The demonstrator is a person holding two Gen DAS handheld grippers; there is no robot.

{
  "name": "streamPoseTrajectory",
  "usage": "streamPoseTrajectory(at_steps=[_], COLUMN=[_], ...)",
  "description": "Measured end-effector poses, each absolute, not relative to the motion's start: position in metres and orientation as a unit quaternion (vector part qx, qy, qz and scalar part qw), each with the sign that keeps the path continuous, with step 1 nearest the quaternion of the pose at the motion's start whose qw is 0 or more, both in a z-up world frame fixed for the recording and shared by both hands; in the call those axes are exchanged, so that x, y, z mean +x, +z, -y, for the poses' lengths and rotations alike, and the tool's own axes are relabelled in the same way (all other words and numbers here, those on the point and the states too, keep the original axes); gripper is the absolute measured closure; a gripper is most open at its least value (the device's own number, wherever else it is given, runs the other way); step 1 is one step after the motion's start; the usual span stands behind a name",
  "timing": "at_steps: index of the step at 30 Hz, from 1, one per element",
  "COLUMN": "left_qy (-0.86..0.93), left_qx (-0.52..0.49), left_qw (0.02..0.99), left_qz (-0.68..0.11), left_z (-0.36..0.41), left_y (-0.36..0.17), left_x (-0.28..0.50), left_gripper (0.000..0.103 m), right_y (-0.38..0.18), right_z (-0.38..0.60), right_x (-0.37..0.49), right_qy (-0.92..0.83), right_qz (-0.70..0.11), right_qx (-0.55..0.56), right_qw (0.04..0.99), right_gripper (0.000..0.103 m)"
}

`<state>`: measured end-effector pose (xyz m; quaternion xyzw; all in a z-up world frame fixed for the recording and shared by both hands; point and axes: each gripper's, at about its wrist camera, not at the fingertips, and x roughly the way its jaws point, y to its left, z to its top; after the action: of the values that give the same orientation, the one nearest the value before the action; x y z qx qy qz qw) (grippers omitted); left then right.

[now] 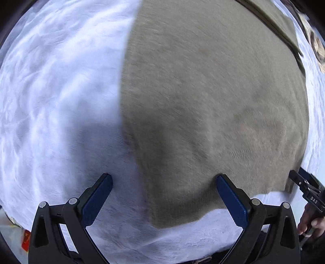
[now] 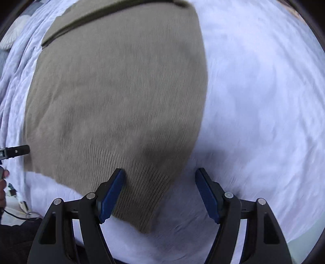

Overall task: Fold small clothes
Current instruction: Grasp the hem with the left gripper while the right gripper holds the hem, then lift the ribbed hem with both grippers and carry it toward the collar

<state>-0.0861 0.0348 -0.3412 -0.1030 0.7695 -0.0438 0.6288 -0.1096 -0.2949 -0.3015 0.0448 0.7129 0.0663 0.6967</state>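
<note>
A tan knit garment [image 1: 213,97] lies flat on a white bedcover [image 1: 56,101]. My left gripper [image 1: 164,178] is open, its blue pads straddling the garment's near left corner from just above. In the right wrist view the same garment [image 2: 117,97] shows a ribbed hem at its near right corner. My right gripper [image 2: 160,174] is open over that corner, its left pad above the ribbed hem and its right pad above the bedcover [image 2: 264,101]. Each view shows the other gripper at its edge: the right one [image 1: 306,188] and the left one [image 2: 14,152].
The garment's far edge has a dark trim band [image 2: 105,18]. A patterned cushion [image 2: 12,34] lies at the far left of the bed. Cables and small items [image 2: 18,205] lie beyond the bed's near left edge. A red object [image 1: 26,239] sits at the lower left.
</note>
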Motion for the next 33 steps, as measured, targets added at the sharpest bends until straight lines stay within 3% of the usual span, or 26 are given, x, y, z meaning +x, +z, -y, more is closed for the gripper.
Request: streamPoseTrajectory(at_steps=[5,7,8,9,10,11,13,15,17,18,19,20,21,22,24,25,33], left_qy=[-0.075,-0.079,-0.077,-0.078,-0.080,-0.081,-0.089,-0.093,-0.077,-0.072,-0.073,-0.068,-0.069,-0.072,-0.084,-0.088,-0.093], left_qx=[-0.052,-0.063,-0.078,-0.097,-0.112,-0.124,-0.133,-0.138,-0.158,-0.175,-0.188,-0.185,-0.178,-0.164,-0.150,-0.153,-0.180], left_qw=[0.622,0.627,0.628,0.631,0.632,0.633,0.635,0.634,0.618,0.606,0.604,0.609,0.613,0.618,0.625,0.625,0.657], left_qz=[-0.778,-0.773,-0.770,-0.766,-0.762,-0.760,-0.756,-0.755,-0.766,-0.773,-0.771,-0.768,-0.767,-0.766,-0.762,-0.760,-0.726], left_z=[0.008,0.007,0.006,-0.004,-0.014,-0.020,-0.033,-0.030,-0.046,-0.047,-0.055,-0.056,-0.062,-0.061,-0.046,-0.049,-0.071], left_y=[-0.353,-0.350,-0.348,-0.345,-0.344,-0.340,-0.337,-0.333,-0.340,-0.346,-0.348,-0.348,-0.350,-0.349,-0.345,-0.341,-0.293], left_x=[-0.083,-0.078,-0.086,-0.084,-0.082,-0.083,-0.081,-0.089,-0.093,-0.092,-0.088,-0.086,-0.090,-0.089,-0.086,-0.084,-0.099], left_gripper=[0.002,0.018,0.024,0.038,0.052,0.056,0.069,0.069,0.052,0.035,0.033,0.033,0.039,0.059,0.078,0.089,0.092], right_y=[-0.305,-0.306,-0.306,-0.304,-0.303,-0.302,-0.301,-0.298,-0.309,-0.309,-0.315,-0.317,-0.320,-0.328,-0.321,-0.317,-0.284], right_z=[0.280,0.276,0.279,0.285,0.291,0.297,0.305,0.308,0.320,0.326,0.323,0.324,0.322,0.312,0.311,0.310,0.310], right_x=[-0.117,-0.118,-0.118,-0.118,-0.116,-0.115,-0.113,-0.110,-0.122,-0.122,-0.123,-0.124,-0.130,-0.118,-0.119,-0.119,-0.104], right_qy=[0.089,0.077,0.072,0.073,0.077,0.085,0.094,0.100,0.097,0.092,0.089,0.085,0.083,0.082,0.092,0.097,0.123], right_qz=[-0.719,-0.718,-0.719,-0.719,-0.719,-0.723,-0.726,-0.723,-0.726,-0.730,-0.734,-0.732,-0.730,-0.731,-0.728,-0.724,-0.672], right_qx=[0.054,0.071,0.086,0.100,0.114,0.127,0.146,0.163,0.184,0.193,0.205,0.215,0.215,0.212,0.194,0.187,0.225], right_qw=[0.687,0.688,0.686,0.684,0.681,0.674,0.665,0.664,0.655,0.649,0.642,0.641,0.643,0.643,0.651,0.656,0.694], right_gripper=[0.028,0.033,0.043,0.049,0.063,0.078,0.094,0.094,0.089,0.088,0.077,0.073,0.073,0.075,0.096,0.096,0.096])
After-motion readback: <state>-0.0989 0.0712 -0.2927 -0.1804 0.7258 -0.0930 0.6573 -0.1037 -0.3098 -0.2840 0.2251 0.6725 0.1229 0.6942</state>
